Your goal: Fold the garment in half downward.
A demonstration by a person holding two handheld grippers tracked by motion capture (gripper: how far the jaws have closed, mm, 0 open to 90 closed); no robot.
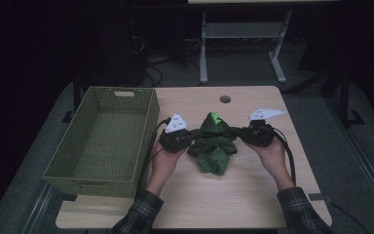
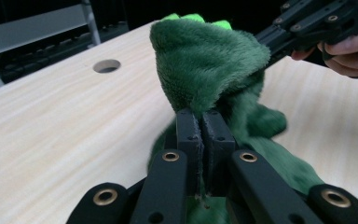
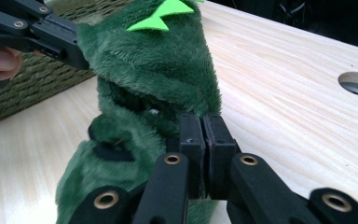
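While your forearms come in over the near edge of the surface (image 1: 253,204), each hand carries a claw pinched onto the same green plush garment (image 1: 213,144). Your left claw (image 2: 204,122) is clenched on a fold of the fleece at its left side, and your right claw (image 3: 203,128) is clenched on the fabric at its right side. The two face each other across the cloth, which judging by the pull between them spreads the piece out (a sensible hold for lifting or folding it as one). The garment's top stands raised between the claws, bright green spikes (image 3: 164,9) uppermost, while its lower part sags onto the surface near the middle, just right of the basket.

Farther left, the woven green basket (image 1: 148,119) stands at the surface's left edge. Its interior holds nothing that can be seen. Beyond the garment, a round cable hole (image 1: 225,99) sits near the far edge.
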